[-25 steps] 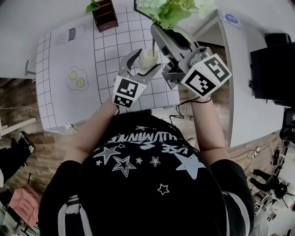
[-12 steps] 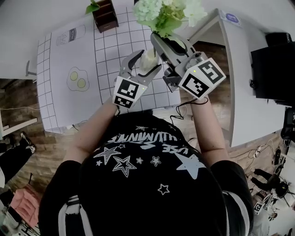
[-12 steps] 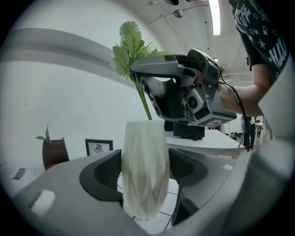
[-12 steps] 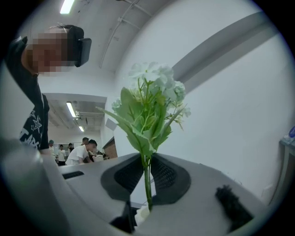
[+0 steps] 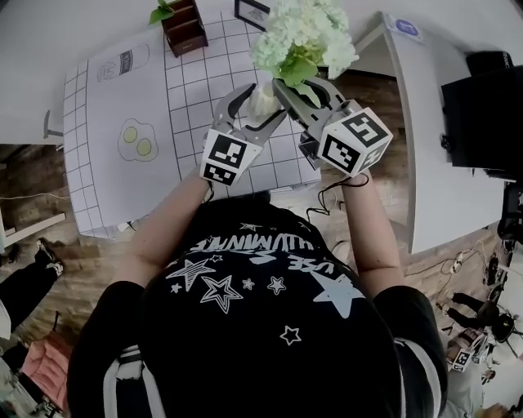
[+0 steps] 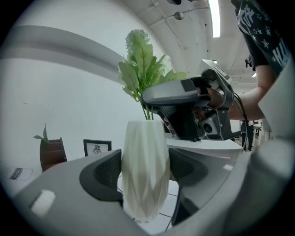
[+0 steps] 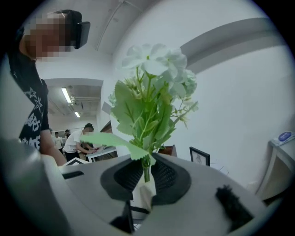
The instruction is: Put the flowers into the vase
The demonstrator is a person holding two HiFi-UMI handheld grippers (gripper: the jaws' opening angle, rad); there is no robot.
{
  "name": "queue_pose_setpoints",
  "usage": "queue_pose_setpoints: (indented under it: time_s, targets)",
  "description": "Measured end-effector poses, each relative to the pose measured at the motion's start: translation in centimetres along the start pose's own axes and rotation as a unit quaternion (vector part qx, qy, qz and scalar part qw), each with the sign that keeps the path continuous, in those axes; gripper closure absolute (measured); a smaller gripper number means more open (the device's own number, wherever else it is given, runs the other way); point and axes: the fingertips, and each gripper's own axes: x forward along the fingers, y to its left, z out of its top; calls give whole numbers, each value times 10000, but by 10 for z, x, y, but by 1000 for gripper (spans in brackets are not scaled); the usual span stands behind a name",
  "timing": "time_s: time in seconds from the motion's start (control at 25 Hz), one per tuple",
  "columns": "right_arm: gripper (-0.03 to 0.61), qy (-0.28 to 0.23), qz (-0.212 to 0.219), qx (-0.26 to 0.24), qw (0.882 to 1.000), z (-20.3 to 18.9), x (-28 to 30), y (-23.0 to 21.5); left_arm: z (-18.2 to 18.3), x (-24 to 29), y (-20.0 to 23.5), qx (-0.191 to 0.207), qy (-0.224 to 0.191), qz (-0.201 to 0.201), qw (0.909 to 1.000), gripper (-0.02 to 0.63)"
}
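Note:
A white faceted vase (image 5: 263,100) stands on the gridded mat between the jaws of my left gripper (image 5: 248,106). In the left gripper view both pads touch the vase (image 6: 144,156), and my left gripper (image 6: 145,174) is shut on it after its jaws have just been closing a little. My right gripper (image 5: 288,86) is shut on the green stems (image 7: 146,171) of a white-and-green flower bunch (image 5: 302,37) and holds it upright right above the vase. The stems (image 6: 147,113) reach down to the vase's mouth; their ends are hidden.
A brown wooden box with a small plant (image 5: 184,24) and a framed picture (image 5: 253,11) stand at the mat's far end. A fried-egg drawing (image 5: 135,140) lies left on the mat (image 5: 188,73). A white table (image 5: 425,131) stands right. People are in the background (image 7: 76,140).
My right gripper has come down with the flowers, so the bunch now sits lower over the vase. The left gripper and the vase have stayed where they were.

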Motion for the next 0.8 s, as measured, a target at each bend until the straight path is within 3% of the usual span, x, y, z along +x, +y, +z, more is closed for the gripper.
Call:
queue_pose_setpoints:
  time_s: [0.24,0.8]
  targets:
    - [514,510,-230,-477,9973,-19,0,1,0,2,-1,12,-33,-115,9999,285]
    - [418,635,-288,-707,9951,-30,-11,16,-1,-2,1,-130,-143,-95,9998,282]
